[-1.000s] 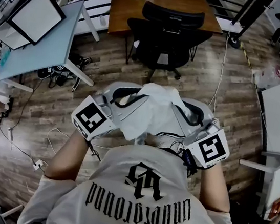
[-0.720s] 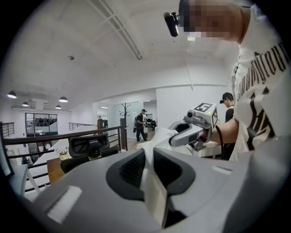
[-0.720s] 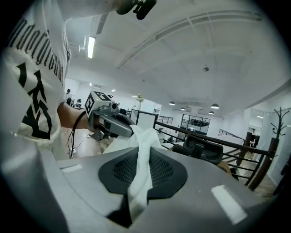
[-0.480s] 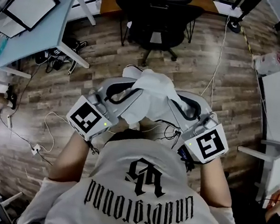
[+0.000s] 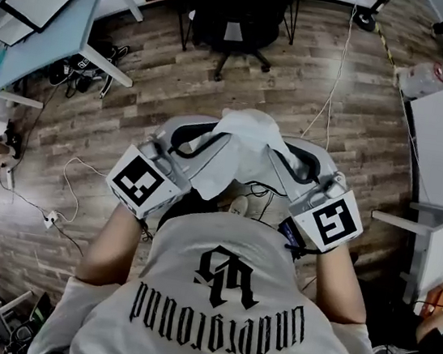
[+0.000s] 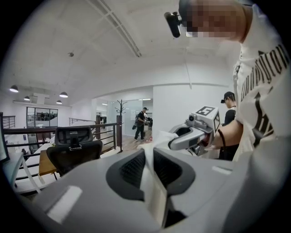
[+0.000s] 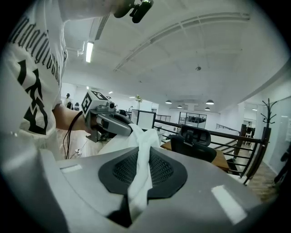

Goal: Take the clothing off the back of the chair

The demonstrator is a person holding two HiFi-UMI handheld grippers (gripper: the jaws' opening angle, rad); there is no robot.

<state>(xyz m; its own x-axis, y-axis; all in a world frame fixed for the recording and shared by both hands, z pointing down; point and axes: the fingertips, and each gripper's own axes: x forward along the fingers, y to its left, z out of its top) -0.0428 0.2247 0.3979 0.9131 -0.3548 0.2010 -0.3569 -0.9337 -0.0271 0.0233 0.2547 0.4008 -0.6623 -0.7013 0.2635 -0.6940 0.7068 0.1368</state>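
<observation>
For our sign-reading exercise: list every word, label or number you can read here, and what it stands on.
"underground": on the person's white T-shirt, upside down in the head view.
Emblem beside it: cannot be read.
Marker cubes: patterns only, no words.
Held clothing: no print shows.

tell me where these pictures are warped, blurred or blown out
Head view: wide-angle bend, the floorboards curve toward the edges, and the white clothing is nearly blown out. Left gripper view: round fisheye with black corners; the near jaws look soft, the black chair behind sharper. Right gripper view: same fisheye; the ceiling lamp glares.
</observation>
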